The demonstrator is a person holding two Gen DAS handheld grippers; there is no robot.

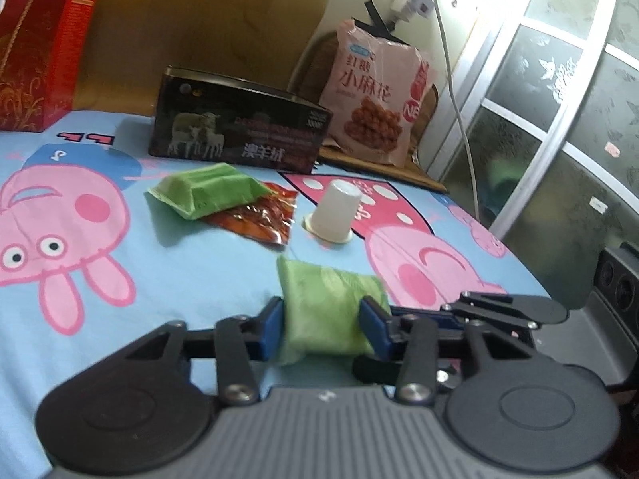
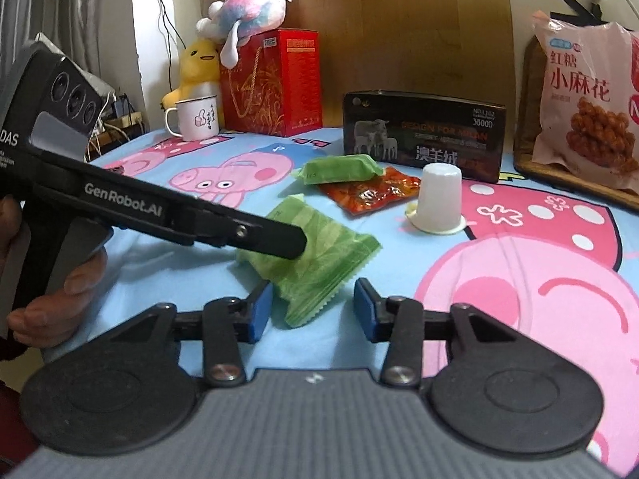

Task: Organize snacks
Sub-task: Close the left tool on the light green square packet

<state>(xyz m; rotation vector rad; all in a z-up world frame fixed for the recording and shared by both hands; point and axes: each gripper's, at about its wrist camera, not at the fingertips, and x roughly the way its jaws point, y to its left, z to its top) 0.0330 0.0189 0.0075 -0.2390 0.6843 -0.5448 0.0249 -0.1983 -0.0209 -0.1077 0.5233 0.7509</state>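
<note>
Green packet [image 1: 327,311] sits clamped between left tool [image 1: 321,329] pads.

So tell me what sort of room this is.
Most likely a bedroom in a home, with the snacks laid out on a bed. The cartoon pig sheet, the plush toys by the wooden headboard and a curtain suggest it.

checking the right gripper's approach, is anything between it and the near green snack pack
Nothing visible does. The near green snack pack has its crimped end already between the right gripper's open pads, which are not yet touching it. The left gripper is clamped on the pack's other end.
</note>
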